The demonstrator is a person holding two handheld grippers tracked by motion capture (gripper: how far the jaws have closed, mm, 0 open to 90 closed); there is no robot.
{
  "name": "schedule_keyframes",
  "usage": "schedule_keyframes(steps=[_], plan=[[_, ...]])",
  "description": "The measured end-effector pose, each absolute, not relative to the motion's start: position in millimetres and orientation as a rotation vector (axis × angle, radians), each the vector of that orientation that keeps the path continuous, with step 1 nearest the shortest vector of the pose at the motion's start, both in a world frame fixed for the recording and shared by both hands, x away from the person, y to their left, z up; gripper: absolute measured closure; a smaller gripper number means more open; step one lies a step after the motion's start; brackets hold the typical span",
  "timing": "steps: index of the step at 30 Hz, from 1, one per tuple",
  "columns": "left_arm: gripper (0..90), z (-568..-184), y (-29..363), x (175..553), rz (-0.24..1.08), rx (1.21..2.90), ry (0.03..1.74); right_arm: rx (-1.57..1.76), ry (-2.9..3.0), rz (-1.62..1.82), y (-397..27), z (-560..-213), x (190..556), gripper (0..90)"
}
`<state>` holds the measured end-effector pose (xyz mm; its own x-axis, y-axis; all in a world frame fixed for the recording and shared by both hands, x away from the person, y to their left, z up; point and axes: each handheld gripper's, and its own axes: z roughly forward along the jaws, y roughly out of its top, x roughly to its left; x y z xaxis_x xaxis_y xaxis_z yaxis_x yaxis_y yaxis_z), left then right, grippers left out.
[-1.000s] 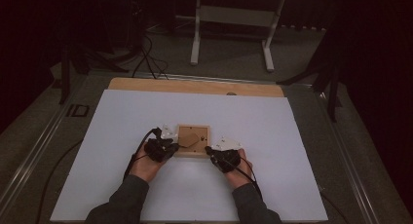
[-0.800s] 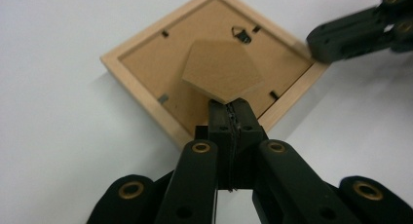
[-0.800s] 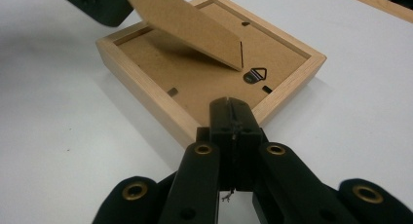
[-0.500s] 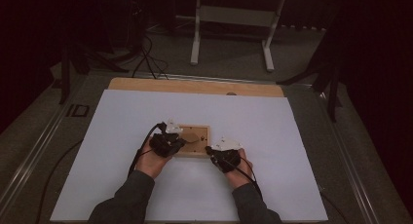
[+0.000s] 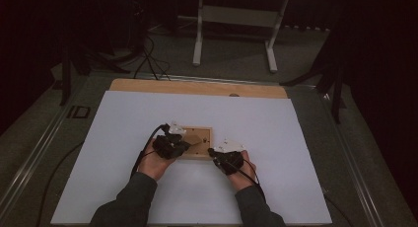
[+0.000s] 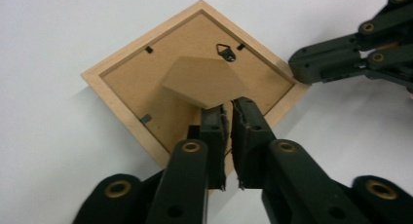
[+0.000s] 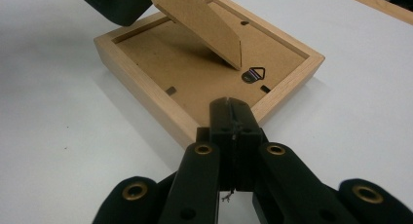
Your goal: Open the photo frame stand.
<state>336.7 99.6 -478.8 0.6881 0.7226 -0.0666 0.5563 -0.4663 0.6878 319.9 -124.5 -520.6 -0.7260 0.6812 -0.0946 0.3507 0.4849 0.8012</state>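
Left gripper view: jaws ajar, empty.

The picture frame is pale wood, its back panel and raised stand flap a plain tan brown, with a small dark metal hanger. The bench is white, edged upper centre by a light wooden strip. Both grippers' jaws are black with brass-coloured rivets.

You have one frame with one stand flap and one hanger, plus two claws, left claw and right claw.
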Motion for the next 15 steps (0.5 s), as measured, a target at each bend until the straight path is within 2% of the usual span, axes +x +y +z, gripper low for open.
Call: schedule_keyframes(steps=[6,9,15], plan=[[59.6,-479.6,101.8,339.4,0.232,2.175,0.989,0.858,2.331,1.125,-124.3,-520.7,319.9,89.8],[55.4,-480.7,100.8,342.5,0.192,2.164,1.004,0.854,2.330,1.122,-124.2,-520.7,319.9,89.8],[52.5,-482.6,102.9,351.7,0.115,2.128,1.050,0.856,2.331,1.123,-124.2,-520.7,319.8,89.8]])
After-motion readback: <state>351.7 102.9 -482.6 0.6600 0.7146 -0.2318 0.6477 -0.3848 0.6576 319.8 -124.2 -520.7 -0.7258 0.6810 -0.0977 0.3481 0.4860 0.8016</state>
